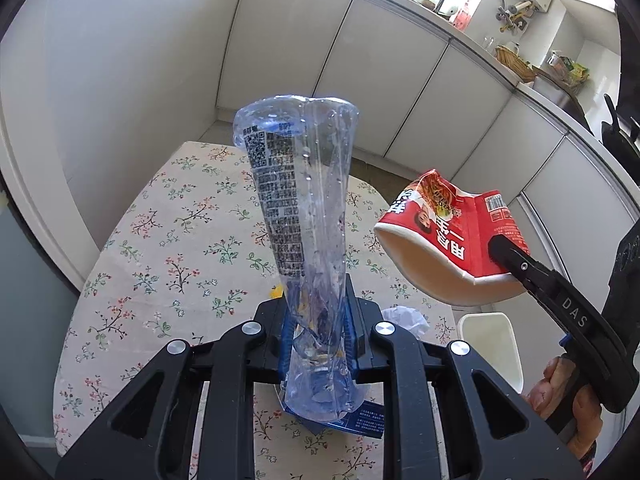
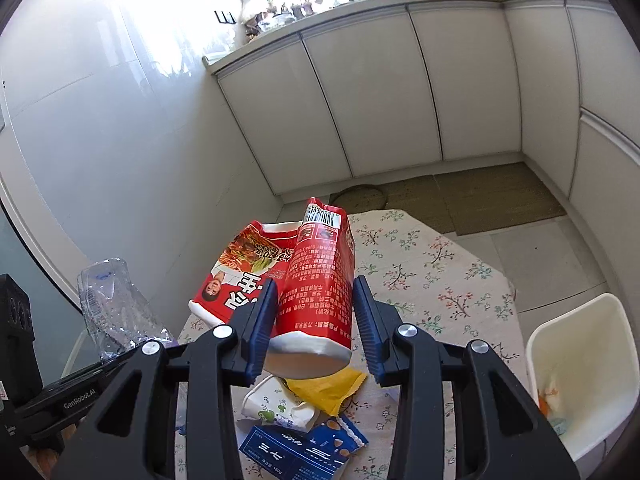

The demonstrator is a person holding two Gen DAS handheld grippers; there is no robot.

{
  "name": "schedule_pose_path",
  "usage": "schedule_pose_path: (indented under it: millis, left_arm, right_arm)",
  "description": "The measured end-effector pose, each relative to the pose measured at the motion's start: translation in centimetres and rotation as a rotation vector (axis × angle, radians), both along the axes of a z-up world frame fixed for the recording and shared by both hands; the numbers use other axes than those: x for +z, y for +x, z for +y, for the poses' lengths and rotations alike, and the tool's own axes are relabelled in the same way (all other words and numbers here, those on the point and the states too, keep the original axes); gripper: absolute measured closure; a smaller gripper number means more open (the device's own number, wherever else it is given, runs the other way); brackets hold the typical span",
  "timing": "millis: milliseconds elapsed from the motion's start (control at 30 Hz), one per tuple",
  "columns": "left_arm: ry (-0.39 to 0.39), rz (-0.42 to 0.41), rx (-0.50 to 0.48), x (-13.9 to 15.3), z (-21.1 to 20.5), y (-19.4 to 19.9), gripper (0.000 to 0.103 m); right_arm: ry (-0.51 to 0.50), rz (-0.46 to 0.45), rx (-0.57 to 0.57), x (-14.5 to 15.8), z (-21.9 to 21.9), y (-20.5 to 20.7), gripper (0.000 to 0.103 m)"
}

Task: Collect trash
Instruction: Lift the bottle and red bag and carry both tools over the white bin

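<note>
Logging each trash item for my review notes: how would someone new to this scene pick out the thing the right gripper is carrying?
Start at the floral-cloth table, with a white plastic bin beside it. Held above the table's litter, the right gripper clamps a crushed red paper noodle cup with a white rim. Unlike the clear squashed plastic bottle in the left gripper, it is opaque red with white printed text.

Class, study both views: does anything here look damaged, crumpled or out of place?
Yes. The clear bottle in the left gripper is crushed flat. The red noodle cup in the right gripper is dented and torn at its rim. Crumpled wrappers litter the table.
</note>
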State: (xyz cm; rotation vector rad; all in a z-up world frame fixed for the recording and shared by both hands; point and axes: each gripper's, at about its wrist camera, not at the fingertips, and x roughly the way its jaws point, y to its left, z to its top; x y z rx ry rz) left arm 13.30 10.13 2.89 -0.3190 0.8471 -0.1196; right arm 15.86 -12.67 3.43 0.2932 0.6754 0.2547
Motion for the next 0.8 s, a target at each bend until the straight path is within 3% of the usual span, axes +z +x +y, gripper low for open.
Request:
schedule_pose_path:
  millis: [433,800]
  left_arm:
    - [-0.039,-0.123,-0.030,1.7,-2.8,-0.7,0.083]
    - [-0.055,-0.157,-0.085,2.2,-6.9,-0.5,0.083]
  right_arm:
    - [-0.166,-0.223,-0.131,3.5,-2.1,-5.1,0.064]
    - [-0.225,-0.278,-0.280,4.5,-7.0,-6.6,0.064]
